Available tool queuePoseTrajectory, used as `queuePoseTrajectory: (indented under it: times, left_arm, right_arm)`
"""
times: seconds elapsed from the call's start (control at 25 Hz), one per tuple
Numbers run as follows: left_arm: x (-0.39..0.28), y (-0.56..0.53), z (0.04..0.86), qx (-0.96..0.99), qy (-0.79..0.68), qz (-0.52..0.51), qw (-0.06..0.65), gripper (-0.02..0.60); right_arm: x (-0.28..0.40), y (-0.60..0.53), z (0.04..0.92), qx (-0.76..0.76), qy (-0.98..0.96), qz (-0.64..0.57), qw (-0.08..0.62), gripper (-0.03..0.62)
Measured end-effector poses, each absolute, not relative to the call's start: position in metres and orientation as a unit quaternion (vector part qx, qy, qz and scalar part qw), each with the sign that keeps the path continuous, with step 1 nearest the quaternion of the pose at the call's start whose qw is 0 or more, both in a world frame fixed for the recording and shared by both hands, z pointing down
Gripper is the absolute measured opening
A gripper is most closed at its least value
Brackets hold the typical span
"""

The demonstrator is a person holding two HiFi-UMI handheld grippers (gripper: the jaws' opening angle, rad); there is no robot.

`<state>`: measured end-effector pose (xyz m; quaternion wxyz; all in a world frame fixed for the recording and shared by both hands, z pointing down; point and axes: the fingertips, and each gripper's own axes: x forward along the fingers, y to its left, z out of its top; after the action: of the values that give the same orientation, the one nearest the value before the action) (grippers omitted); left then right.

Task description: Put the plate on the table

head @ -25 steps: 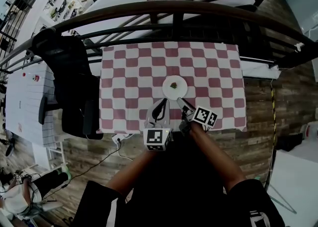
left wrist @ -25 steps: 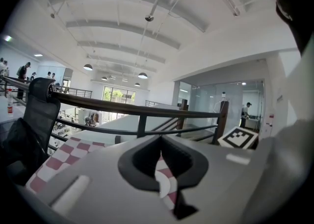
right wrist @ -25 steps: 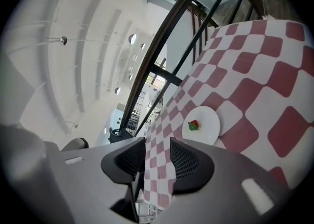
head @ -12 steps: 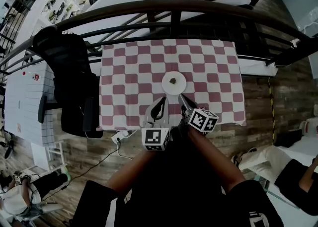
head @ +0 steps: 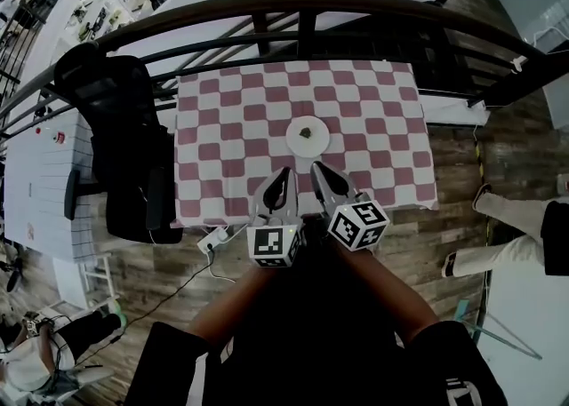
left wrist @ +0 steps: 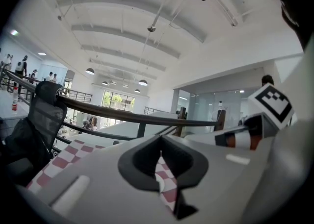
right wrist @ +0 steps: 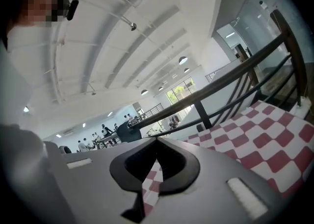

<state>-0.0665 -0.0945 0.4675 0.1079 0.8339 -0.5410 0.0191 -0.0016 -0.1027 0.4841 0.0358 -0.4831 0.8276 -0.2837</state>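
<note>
Grey left gripper (head: 285, 172), grey right gripper (head: 316, 168), white cubes (head: 276, 246) with black square markers, dark sleeves (head: 173, 358)

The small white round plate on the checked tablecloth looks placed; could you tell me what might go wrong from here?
1. The red-and-white checked tablecloth reaches the near table edge, close to both grippers. If the left gripper or the right gripper snags it, the small white round plate could be dragged along.
2. A small dark morsel sits loose in the plate's middle, so a jolt might roll it off.
</note>
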Motion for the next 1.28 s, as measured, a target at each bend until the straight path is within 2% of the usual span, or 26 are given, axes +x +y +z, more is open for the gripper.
queuePoseTrajectory:
  times: [0.48,1.28]
  left_arm:
    - [-0.076,-0.076,0.443,0.839,-0.537,-0.003,0.082,0.008]
    - [-0.052,-0.050,0.430,0.859,-0.509,-0.007,0.049,0.008]
  right_arm:
    - [0.010,-0.071,0.448,-0.551,0.820,-0.155,0.004,-0.002]
    - [0.022,-0.040,0.438,-0.583,0.807,-0.090,-0.023,-0.002]
